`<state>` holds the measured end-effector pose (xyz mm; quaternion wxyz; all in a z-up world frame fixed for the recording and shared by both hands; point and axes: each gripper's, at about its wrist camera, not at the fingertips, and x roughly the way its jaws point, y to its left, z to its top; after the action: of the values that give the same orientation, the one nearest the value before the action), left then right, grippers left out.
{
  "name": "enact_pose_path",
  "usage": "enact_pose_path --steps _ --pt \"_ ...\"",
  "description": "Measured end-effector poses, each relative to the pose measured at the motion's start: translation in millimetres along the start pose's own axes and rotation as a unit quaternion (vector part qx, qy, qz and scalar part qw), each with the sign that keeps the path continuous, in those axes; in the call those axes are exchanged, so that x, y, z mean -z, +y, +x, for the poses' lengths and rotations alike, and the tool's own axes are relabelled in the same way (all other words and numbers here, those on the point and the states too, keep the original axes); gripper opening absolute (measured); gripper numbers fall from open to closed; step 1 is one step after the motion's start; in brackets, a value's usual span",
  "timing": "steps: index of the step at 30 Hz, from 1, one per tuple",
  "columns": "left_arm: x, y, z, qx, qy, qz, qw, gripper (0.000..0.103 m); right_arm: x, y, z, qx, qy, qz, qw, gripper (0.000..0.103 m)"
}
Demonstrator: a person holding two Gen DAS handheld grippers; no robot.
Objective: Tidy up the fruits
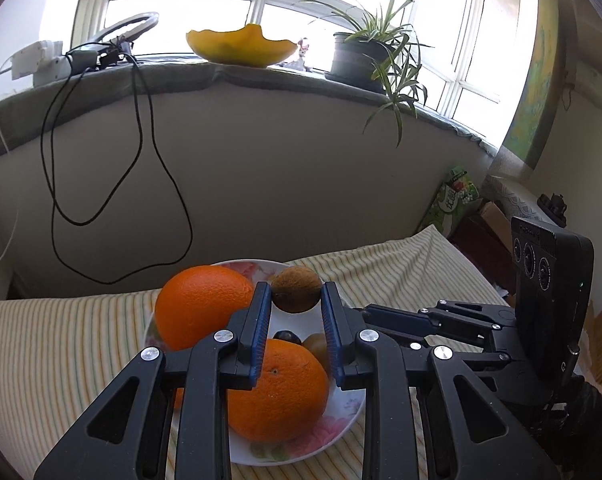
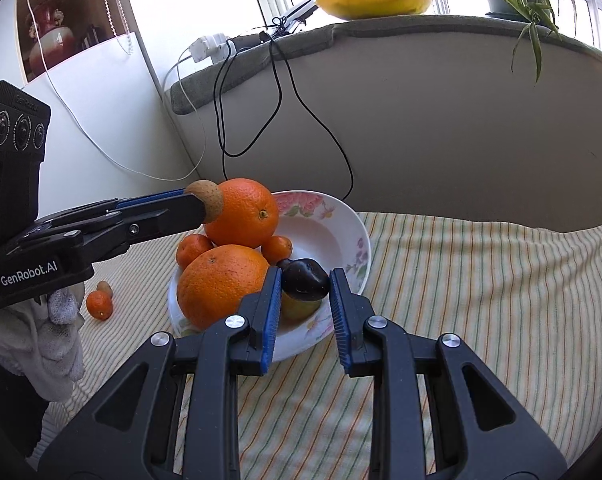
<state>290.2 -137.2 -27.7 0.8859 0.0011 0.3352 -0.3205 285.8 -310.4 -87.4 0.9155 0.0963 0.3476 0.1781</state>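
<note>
Two grippers each clamp a fruit over the plate (image 2: 357, 240): left gripper (image 1: 296, 296) fingers on a kiwi (image 1: 297, 289), right gripper (image 2: 306, 282) fingers on a dark fruit (image 2: 304, 280)

Bright window (image 1: 189, 12) above a grey-padded sill (image 1: 261, 76) holding a potted plant (image 1: 365, 56).

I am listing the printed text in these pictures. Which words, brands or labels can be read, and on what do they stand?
"GenRobot.AI": white print on the side of the left gripper.
"GenRobot": faint, on top of its camera box.
Print on the green packet: too blurred to read.
No other text is visible.
</note>
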Motion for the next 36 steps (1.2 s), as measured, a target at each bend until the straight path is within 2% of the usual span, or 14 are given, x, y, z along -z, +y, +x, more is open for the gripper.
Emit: enact_pose_path --steps 13,30,36 --pt "-2 0 23 0.002 0.007 0.002 1.0 0.024 -1 -2 10 0.005 -0.006 -0.002 1.0 0.025" --pt "-5 0 28 0.001 0.008 0.001 1.0 0.025 0 0 15 0.008 -0.002 -0.005 1.0 0.025" --pt "-5 0 26 -0.002 0.008 0.002 1.0 0.028 0 1 16 0.009 -0.001 -0.004 1.0 0.027"
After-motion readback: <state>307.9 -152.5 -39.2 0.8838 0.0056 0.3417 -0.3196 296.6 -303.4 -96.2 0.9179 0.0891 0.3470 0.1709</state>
